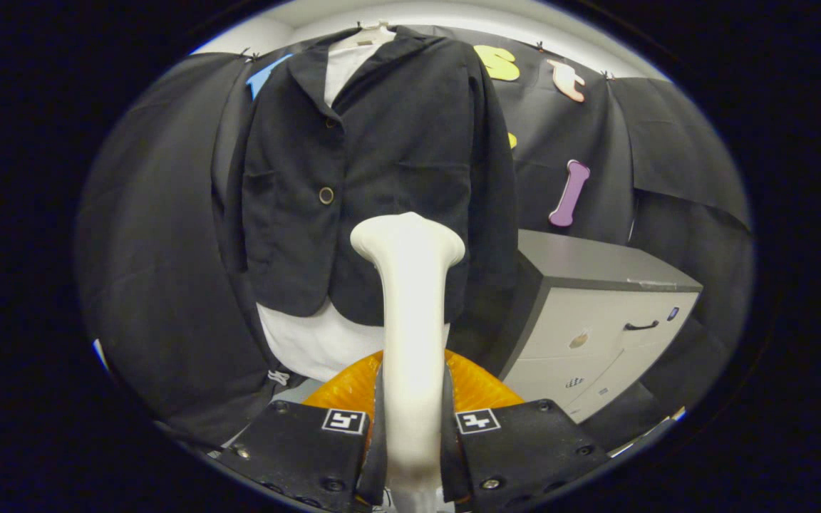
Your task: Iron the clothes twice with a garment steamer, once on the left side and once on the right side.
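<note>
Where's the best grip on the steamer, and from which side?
On the straight neck of the steamer, below its flared head. The gripper sits there now, a finger pressing each flank, approach along the handle's axis from its base end. The neck is narrow and parallel-sided; the wide head faces the jacket and should stay uncovered.

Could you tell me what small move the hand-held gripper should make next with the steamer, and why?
Probably ease the steamer forward toward the black jacket. The hand-held gripper is shut on the steamer's handle, and its flared head sits upright in front of the jacket's lower hem, seemingly short of the fabric, so closing that gap comes before any stroke.
</note>
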The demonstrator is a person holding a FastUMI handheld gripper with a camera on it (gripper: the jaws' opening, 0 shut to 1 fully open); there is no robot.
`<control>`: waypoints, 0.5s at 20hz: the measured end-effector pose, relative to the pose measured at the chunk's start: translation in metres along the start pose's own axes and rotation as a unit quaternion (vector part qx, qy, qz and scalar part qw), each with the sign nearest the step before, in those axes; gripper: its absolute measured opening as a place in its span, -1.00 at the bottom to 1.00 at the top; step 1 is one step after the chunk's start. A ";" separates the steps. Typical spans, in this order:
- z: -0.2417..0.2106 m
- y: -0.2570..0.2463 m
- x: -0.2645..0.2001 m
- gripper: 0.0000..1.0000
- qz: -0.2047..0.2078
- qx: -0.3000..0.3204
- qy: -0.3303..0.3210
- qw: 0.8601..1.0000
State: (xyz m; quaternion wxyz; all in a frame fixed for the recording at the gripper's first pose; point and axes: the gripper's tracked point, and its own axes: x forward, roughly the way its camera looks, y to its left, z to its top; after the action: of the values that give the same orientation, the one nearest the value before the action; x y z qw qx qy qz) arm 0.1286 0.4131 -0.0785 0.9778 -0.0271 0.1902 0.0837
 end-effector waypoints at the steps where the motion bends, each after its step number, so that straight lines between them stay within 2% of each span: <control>1: -0.007 -0.001 0.003 -0.35 -0.001 0.004 0.007 1.000; 10: -0.049 -0.001 0.024 -0.34 -0.003 -0.011 0.066 0.998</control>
State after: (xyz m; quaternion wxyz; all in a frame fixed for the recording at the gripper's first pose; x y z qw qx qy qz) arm 0.1330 0.4115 -0.1326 0.9629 -0.0436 0.2538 0.0809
